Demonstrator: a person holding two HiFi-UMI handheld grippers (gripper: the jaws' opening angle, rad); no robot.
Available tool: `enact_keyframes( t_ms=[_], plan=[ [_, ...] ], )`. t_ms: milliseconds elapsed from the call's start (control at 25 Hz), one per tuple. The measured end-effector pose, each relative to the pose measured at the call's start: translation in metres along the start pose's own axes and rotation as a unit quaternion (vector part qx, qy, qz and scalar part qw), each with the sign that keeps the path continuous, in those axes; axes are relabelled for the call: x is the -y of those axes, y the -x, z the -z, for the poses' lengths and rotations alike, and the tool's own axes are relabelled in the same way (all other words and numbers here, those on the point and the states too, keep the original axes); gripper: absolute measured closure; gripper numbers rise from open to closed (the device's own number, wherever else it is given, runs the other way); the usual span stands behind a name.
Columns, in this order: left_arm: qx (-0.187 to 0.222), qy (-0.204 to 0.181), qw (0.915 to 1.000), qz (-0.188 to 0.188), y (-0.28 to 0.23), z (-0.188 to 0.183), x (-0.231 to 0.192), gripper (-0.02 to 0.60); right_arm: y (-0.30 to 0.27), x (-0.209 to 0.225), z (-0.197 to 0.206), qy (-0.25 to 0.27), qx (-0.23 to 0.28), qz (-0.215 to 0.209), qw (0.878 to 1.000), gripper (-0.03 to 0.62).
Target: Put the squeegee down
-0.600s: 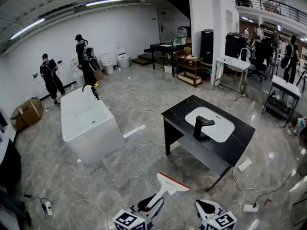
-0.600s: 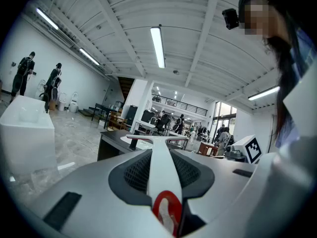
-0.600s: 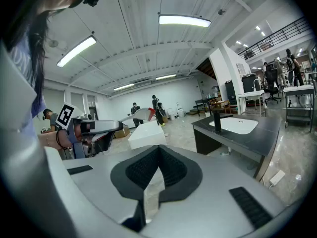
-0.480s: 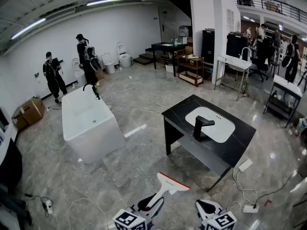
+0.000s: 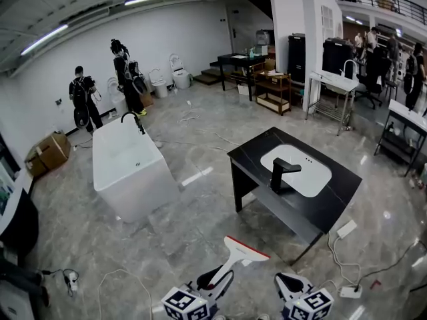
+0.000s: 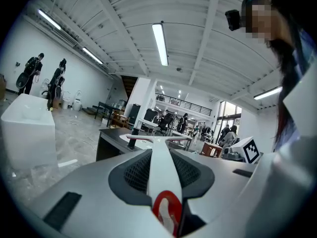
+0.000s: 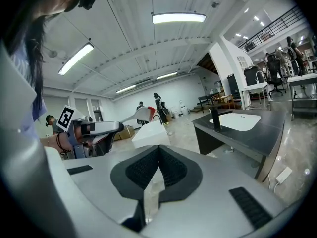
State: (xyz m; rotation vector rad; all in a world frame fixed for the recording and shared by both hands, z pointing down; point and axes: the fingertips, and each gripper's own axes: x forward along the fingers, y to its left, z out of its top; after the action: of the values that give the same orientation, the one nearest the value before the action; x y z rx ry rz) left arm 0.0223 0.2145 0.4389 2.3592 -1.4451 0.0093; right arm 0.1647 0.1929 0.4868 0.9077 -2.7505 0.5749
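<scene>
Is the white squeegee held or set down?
Held: the left gripper clamps the squeegee by its handle, blade in the air.

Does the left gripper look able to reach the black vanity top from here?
Probably not yet: the left gripper, holding the squeegee, sits short of the vanity top, with floor between. Nothing blocks the way.

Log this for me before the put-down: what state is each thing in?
Left gripper: shut on the squeegee's handle.
Right gripper: shut, empty.
Squeegee: held off the floor, blade end forward, not yet down.
Bathtub: upright, empty.
Sink: empty.
</scene>
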Motion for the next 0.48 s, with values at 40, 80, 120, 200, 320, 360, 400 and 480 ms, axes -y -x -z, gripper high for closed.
enact_keyframes(
  t_ms=[40,80,120,200,320,360,400,480],
  plan=[
    [0.001,0.001,1.0000,-0.001,-0.003,0.000,0.003,0.468,0.000,0.003,0.000,-0.001,-0.003,-0.003,1.000,0.577],
    [0.002,0.001,1.0000,-0.003,-0.005,-0.001,0.006,0.468,-0.001,0.005,0.000,0.000,-0.005,-0.008,1.000,0.577],
    [0.003,0.001,1.0000,-0.006,-0.006,-0.002,0.008,0.468,-0.001,0.005,0.000,0.003,-0.009,-0.013,1.000,0.577],
    [0.006,0.002,0.9999,-0.014,-0.007,-0.002,0.010,0.468,-0.001,0.006,0.001,0.013,-0.019,-0.023,0.999,0.577],
    [0.009,0.002,0.9995,-0.029,-0.009,0.001,0.012,0.468,0.000,0.010,0.008,0.028,-0.034,-0.035,0.998,0.577],
    [0.010,0.002,0.9994,-0.033,-0.010,0.003,0.014,0.468,0.001,0.012,0.010,0.028,-0.035,-0.040,0.998,0.577],
    [0.010,0.003,0.9992,-0.038,-0.010,0.005,0.016,0.468,0.003,0.013,0.011,0.026,-0.035,-0.046,0.998,0.577],
    [0.010,0.005,0.9988,-0.048,-0.008,0.010,0.020,0.468,0.006,0.013,0.013,0.022,-0.034,-0.055,0.998,0.577]
  ],
)
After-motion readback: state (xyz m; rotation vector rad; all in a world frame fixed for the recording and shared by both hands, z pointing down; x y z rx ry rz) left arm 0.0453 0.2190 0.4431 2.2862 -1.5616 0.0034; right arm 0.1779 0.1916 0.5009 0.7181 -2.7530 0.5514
